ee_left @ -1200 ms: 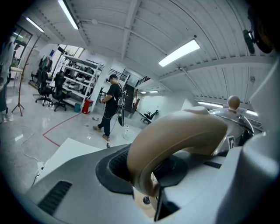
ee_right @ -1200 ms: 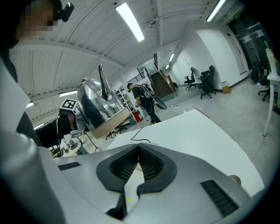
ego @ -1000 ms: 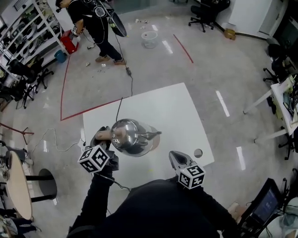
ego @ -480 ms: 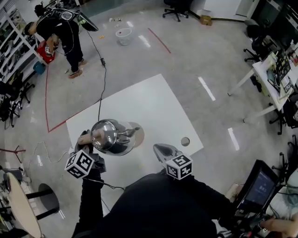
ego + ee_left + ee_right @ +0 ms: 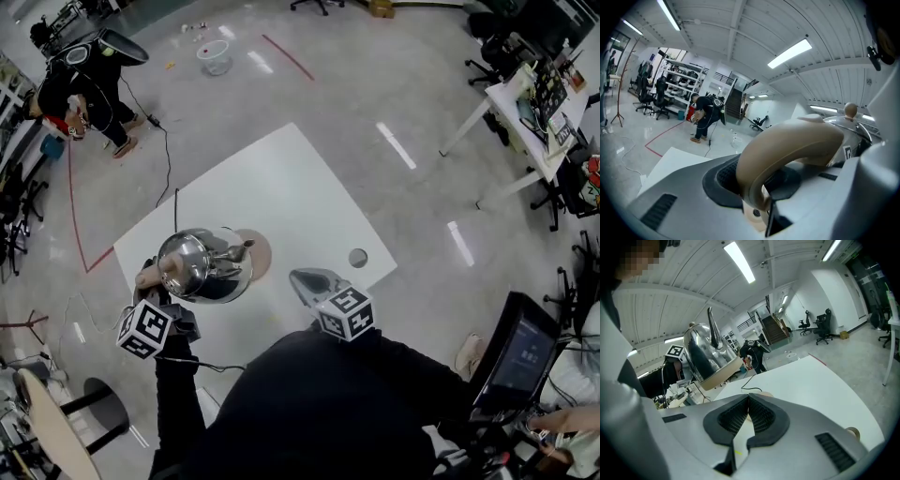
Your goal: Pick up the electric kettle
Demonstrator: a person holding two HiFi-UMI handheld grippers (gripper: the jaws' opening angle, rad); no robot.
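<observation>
In the head view the person's dark torso (image 5: 309,403) cuts off the near edge of the white table (image 5: 281,178). The left gripper (image 5: 156,289) is mostly hidden under the electric kettle (image 5: 199,264), leaving its marker cube plain. The kettle sits over the table's near left part, handle to the left and spout to the right. A round tan base (image 5: 257,251) peeks out beside it, with a cable (image 5: 174,204) running off the far edge. The right gripper (image 5: 302,279) hangs just right of the kettle. A small ring (image 5: 357,257) lies near the table's right edge.

In the left gripper view the jaws are clamped on the beige handle (image 5: 787,143). Most of the steel body is cut off at the right, though the lid knob (image 5: 850,110) shows. Another person (image 5: 705,117) stands far off.

In the right gripper view the right gripper (image 5: 747,399) has its pads pressed together with nothing between. The kettle (image 5: 704,352) hangs clear of the table (image 5: 806,380), spout (image 5: 712,328) upward.
</observation>
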